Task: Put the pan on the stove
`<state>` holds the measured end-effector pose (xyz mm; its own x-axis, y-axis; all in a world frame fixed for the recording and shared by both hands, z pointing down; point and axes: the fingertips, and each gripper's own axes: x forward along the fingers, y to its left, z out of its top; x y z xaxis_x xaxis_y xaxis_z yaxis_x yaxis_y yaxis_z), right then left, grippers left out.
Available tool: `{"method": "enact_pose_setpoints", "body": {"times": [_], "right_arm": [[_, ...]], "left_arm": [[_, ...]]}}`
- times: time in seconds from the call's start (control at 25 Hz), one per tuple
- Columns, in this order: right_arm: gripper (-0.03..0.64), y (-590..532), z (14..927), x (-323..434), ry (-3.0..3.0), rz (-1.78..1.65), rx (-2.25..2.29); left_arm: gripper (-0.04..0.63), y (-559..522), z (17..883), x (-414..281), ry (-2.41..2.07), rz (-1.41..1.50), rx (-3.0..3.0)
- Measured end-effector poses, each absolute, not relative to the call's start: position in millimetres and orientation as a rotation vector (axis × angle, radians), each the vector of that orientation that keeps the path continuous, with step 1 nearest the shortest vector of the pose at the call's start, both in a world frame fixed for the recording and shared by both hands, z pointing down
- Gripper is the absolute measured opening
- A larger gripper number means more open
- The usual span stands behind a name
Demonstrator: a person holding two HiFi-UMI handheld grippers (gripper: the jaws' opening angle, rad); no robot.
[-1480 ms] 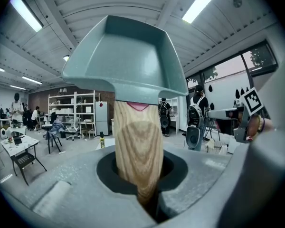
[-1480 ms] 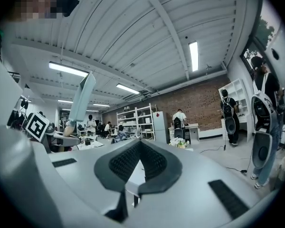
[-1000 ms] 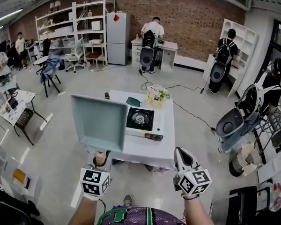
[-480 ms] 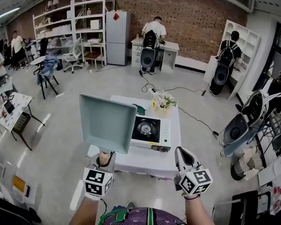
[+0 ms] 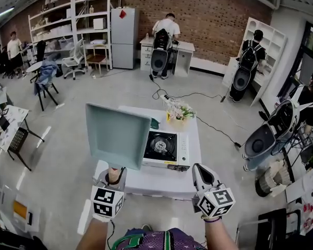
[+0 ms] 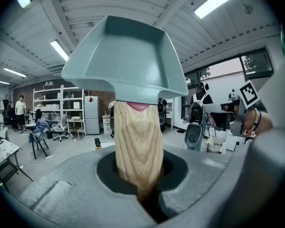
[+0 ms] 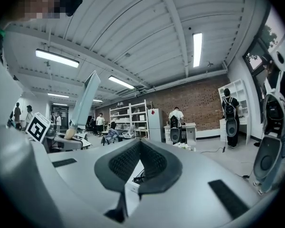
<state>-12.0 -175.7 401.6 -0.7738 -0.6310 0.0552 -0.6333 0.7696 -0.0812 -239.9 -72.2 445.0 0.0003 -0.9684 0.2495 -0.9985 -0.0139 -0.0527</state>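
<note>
Between left tongs (image 6: pixel 149 194) — the pan handle (image 6: pixel 137 146), clamped.

Clear stove (image 5: pixel 164 149) top, flowers (image 5: pixel 178 111) just behind

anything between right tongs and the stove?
Head view: only bare white table between the right tongs and the stove.

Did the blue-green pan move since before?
Yes. The pan, held in the left gripper, has come forward toward the stove, and it covers more of the white table.
</note>
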Motion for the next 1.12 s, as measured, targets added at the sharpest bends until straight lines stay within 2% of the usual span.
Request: {"method": "enact_pose_setpoints", "body": {"times": [0.88, 1.12], "right_arm": [[0.0, -286.0, 400.6, 8.6, -3.045, 0.227, 0.926], [0.0, -304.5, 399.0, 6.0, -3.043, 0.218, 0.969]], "left_arm": [[0.038, -180.4, 455.0, -186.8, -2.023, 0.321, 2.071], [0.038, -200.4, 463.5, -198.9, -2.023, 0.413, 2.073]]}}
